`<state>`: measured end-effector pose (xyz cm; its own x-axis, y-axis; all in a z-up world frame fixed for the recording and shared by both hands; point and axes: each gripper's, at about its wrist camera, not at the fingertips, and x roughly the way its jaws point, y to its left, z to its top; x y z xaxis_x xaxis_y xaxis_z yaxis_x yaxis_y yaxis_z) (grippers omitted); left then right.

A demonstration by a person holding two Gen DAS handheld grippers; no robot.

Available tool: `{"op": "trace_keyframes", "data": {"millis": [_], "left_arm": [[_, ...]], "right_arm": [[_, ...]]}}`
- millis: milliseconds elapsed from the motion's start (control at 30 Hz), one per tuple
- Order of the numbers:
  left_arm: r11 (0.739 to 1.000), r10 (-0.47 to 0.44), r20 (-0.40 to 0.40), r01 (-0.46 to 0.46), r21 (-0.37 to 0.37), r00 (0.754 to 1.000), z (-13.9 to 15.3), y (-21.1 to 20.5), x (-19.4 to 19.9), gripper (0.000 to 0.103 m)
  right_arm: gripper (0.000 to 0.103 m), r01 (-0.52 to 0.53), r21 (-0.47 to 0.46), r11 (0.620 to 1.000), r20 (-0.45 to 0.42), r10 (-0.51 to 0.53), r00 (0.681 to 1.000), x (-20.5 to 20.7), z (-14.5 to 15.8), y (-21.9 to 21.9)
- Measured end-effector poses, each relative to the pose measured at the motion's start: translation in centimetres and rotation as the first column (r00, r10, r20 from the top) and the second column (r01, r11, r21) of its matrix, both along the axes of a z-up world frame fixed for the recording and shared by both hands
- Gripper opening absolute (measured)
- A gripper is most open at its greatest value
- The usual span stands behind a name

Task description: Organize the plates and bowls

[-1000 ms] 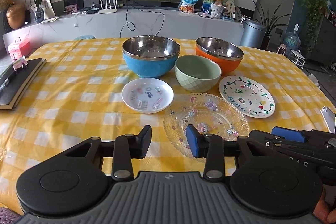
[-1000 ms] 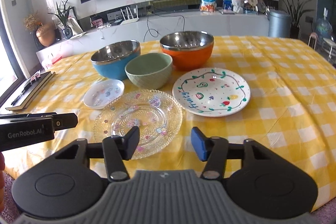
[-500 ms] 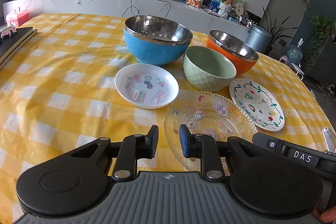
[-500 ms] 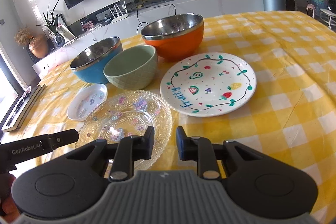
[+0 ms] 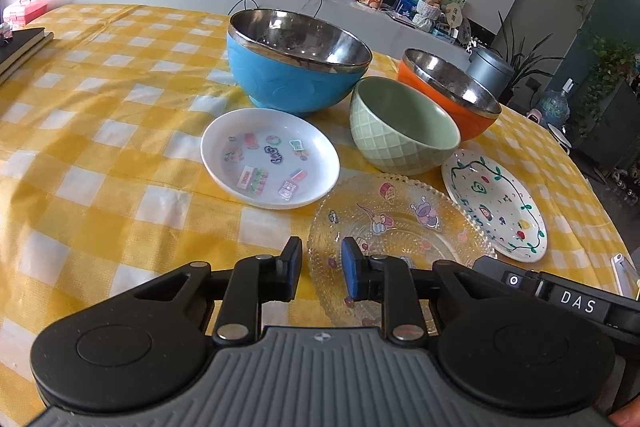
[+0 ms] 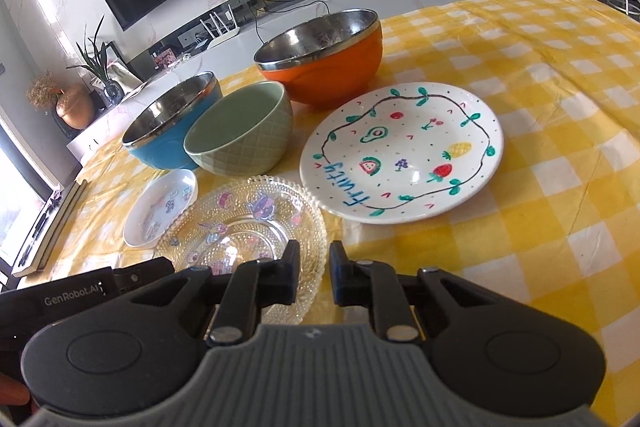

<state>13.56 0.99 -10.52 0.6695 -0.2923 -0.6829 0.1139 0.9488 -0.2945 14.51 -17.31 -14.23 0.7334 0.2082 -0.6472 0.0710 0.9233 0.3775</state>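
Note:
Several dishes stand on the yellow checked cloth. At the back are a blue steel-lined bowl and an orange one, with a green bowl in front of them. A small white sticker plate, a clear glass plate and a white fruit-painted plate lie nearest. My left gripper hovers at the glass plate's left rim, jaws narrow but apart. My right gripper is at the plate's right rim; its jaws are closing, with the rim seen in the gap and no pad pressing on it.
Dark books lie at the table's left edge, with a pink box behind them. A phone-like object rests at the right edge. A white counter with clutter runs behind the table.
Both grippers have come forward and down towards the glass plate and rolled a little. Both pairs of jaws have narrowed from wide open to a small gap.

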Motion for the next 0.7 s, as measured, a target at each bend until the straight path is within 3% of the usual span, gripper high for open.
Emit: {"op": "trace_keyframes", "data": {"millis": [333,700], "left_arm": [[1.000,-0.011,0.009,0.011,0.008,1.000,0.1,-0.3,0.2,0.018],[1.000,0.000,0.027,-0.001,0.016,1.000,1.4,0.9,-1.8,0.018]], "right_arm": [[0.011,0.015,0.001,1.000,0.009,-0.015,1.000,0.2,-0.1,0.0],[0.010,-0.015,0.012,1.000,0.017,0.015,1.000,-1.3,1.0,0.6]]}}
